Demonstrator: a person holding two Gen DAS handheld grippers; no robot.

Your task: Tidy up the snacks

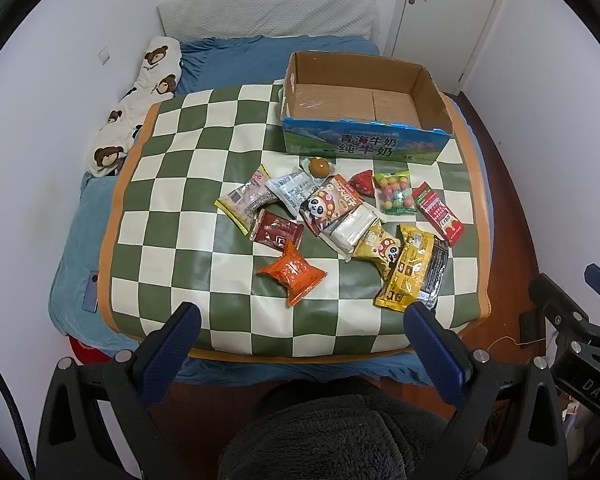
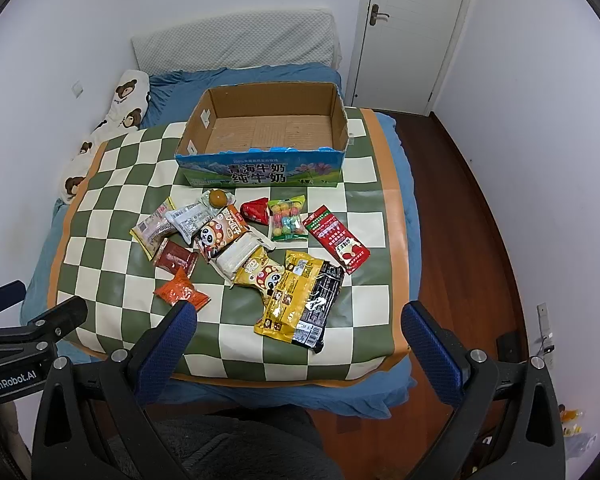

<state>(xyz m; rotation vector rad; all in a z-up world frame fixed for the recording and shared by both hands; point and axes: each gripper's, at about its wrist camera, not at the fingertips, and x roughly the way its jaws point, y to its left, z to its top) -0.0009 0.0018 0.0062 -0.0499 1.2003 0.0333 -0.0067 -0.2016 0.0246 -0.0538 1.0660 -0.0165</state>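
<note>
Several snack packets lie in a loose pile on a green-and-white checkered mat (image 1: pixel 172 184) (image 2: pixel 364 320). Among them are an orange packet (image 1: pixel 294 274) (image 2: pixel 182 292), a yellow bag (image 1: pixel 410 276) (image 2: pixel 290 300), a red bar (image 1: pixel 438 208) (image 2: pixel 336 238) and a bag of coloured candies (image 1: pixel 394 194) (image 2: pixel 287 218). An empty cardboard milk box (image 1: pixel 364 140) (image 2: pixel 260 170) stands behind the pile. My left gripper (image 1: pixel 304 316) is open and empty, above the mat's near edge. My right gripper (image 2: pixel 298 314) is open and empty, likewise held back from the pile.
The mat lies on a bed with a blue sheet (image 1: pixel 80 232) (image 2: pixel 404 184). A bear-print pillow (image 1: pixel 140 96) (image 2: pixel 112 120) lies at the left by the wall. A phone (image 1: pixel 91 292) rests on the sheet. A white door (image 2: pixel 412 32) stands behind; wooden floor (image 2: pixel 480 220) runs along the right.
</note>
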